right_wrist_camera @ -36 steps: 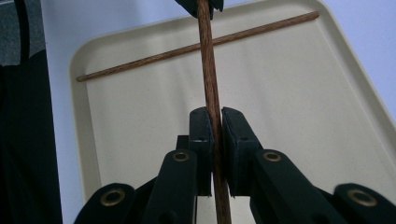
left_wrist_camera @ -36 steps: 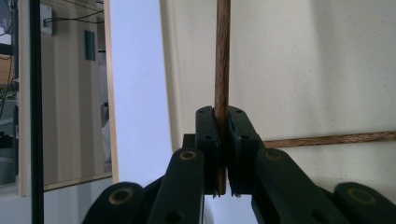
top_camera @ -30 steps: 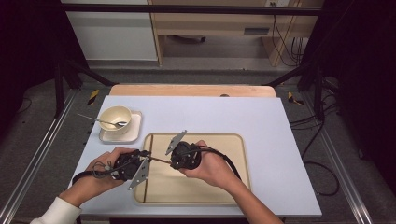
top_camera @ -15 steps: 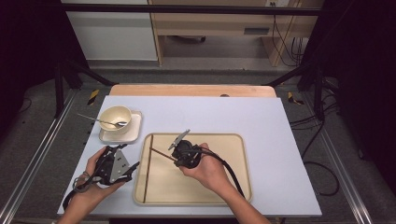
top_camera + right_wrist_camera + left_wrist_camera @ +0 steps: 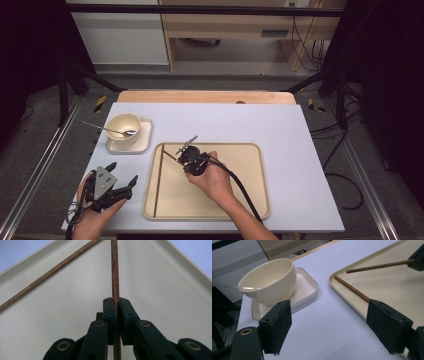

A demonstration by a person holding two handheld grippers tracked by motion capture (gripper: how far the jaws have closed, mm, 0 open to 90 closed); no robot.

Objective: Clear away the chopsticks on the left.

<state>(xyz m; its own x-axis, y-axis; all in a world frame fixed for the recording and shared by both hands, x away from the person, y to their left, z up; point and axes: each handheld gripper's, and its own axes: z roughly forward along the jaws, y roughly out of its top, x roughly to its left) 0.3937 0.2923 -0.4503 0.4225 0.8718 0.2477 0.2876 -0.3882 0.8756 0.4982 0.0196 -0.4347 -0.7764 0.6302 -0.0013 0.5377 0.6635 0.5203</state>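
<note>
A thin brown chopstick (image 5: 115, 277) is clamped between the pads of my right gripper (image 5: 116, 307), which is shut on it over the beige tray (image 5: 250, 200). In the high view that gripper (image 5: 182, 156) hovers over the tray's upper left, with the stick pointing left. A second chopstick (image 5: 158, 185) lies flat along the tray's left rim. My left gripper (image 5: 123, 173) is off the tray at the table's front left. Its jaws have just been opening and now stand wide (image 5: 332, 325) with nothing between them.
A cream bowl (image 5: 123, 126) holding a metal spoon (image 5: 102, 128) stands on a small white dish (image 5: 142, 140) behind the left gripper. The tray's left rim (image 5: 347, 297) runs close to the left gripper's right pad. The right gripper's cable trails toward the front edge.
The left gripper has drawn away from the tray's left edge toward the table's front left and opened, leaving one chopstick lying along the tray's left rim. The right gripper has sunk a little, still holding its stick.
</note>
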